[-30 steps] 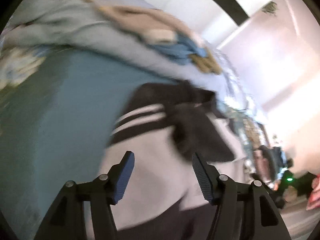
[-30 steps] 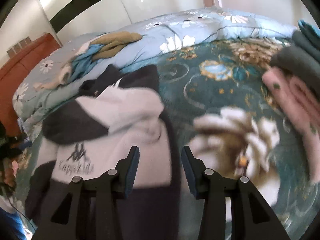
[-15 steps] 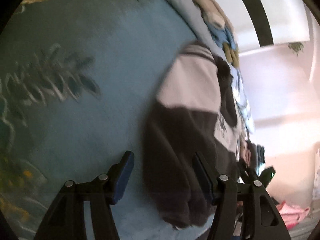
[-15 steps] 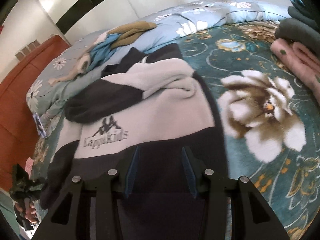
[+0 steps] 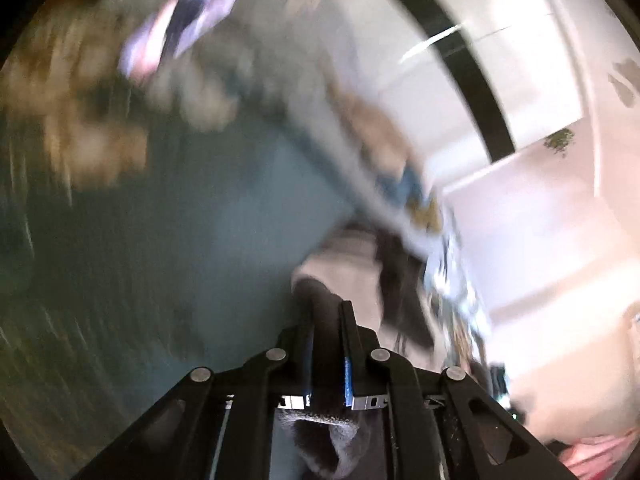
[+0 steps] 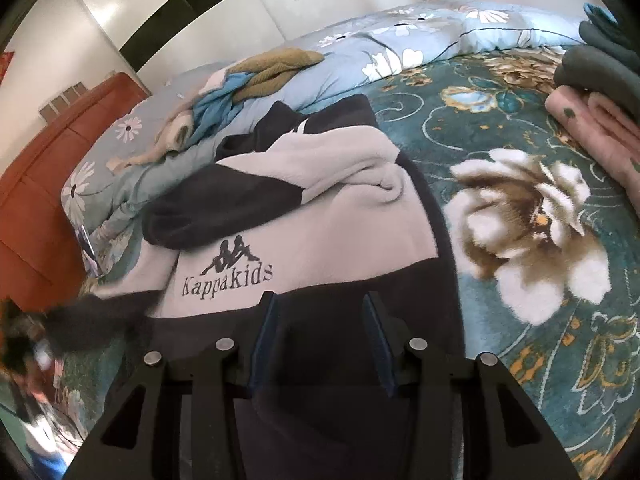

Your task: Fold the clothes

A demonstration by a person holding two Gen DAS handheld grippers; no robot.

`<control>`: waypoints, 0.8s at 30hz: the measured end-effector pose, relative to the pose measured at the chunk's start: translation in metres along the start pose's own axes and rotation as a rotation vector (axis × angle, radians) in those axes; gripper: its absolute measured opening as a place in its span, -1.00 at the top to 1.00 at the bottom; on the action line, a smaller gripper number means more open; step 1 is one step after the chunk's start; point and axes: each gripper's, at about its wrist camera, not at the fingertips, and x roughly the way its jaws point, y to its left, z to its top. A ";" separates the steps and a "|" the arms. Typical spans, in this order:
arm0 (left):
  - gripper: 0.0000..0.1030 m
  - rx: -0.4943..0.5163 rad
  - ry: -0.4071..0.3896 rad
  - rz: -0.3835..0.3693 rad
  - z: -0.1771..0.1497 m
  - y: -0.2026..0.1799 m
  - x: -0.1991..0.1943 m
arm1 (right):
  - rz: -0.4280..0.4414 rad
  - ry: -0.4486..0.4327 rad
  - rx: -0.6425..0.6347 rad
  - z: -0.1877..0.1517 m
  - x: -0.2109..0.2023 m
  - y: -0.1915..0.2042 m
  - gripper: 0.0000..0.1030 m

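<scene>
A grey and black "Kappa Kids" sweatshirt [image 6: 320, 240] lies front up on the teal flowered bedspread [image 6: 520, 160], one black-cuffed sleeve folded across its chest. My right gripper [image 6: 322, 312] hovers open over the black lower part, nothing between its fingers. At the far left of the right wrist view the other black sleeve [image 6: 96, 312] is pulled out sideways, blurred. In the blurred left wrist view my left gripper [image 5: 328, 320] is shut on dark sleeve fabric [image 5: 326, 440], which bunches behind the fingers; the sweatshirt [image 5: 352, 260] stretches ahead of it.
Folded pink [image 6: 600, 136] and dark green clothes [image 6: 600, 68] are stacked at the right. A light blue flowered duvet [image 6: 400, 48] with a tan and blue heap of clothes [image 6: 256, 76] lies beyond the sweatshirt. A red-brown headboard [image 6: 40, 184] stands at the left.
My left gripper went from open beside the black sleeve to shut on it and is swinging fast. My right gripper came nearer over the sweatshirt's black lower part, still open.
</scene>
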 end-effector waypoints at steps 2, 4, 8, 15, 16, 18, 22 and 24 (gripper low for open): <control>0.78 0.054 -0.039 -0.007 0.018 -0.026 -0.002 | 0.007 -0.006 0.015 0.000 -0.001 -0.005 0.13; 0.79 0.109 -0.078 -0.015 0.036 -0.053 -0.004 | 0.011 -0.008 0.025 -0.001 -0.002 -0.010 0.13; 0.97 0.218 -0.155 -0.029 0.073 -0.106 -0.009 | 0.014 -0.004 0.040 -0.002 -0.003 -0.019 0.13; 0.97 0.397 -0.186 -0.042 0.111 -0.191 0.012 | 0.035 -0.024 0.069 -0.003 -0.007 -0.032 0.13; 0.97 0.387 -0.161 -0.030 0.107 -0.188 0.023 | 0.035 -0.022 0.071 -0.004 -0.007 -0.034 0.13; 0.97 0.367 -0.110 -0.008 0.101 -0.183 0.045 | 0.034 -0.015 0.071 -0.006 -0.006 -0.036 0.13; 0.97 0.309 -0.019 0.053 0.086 -0.157 0.074 | 0.039 -0.004 0.064 -0.009 -0.007 -0.036 0.13; 0.93 0.271 -0.024 0.100 0.073 -0.132 0.059 | 0.041 -0.001 0.060 -0.011 -0.006 -0.036 0.13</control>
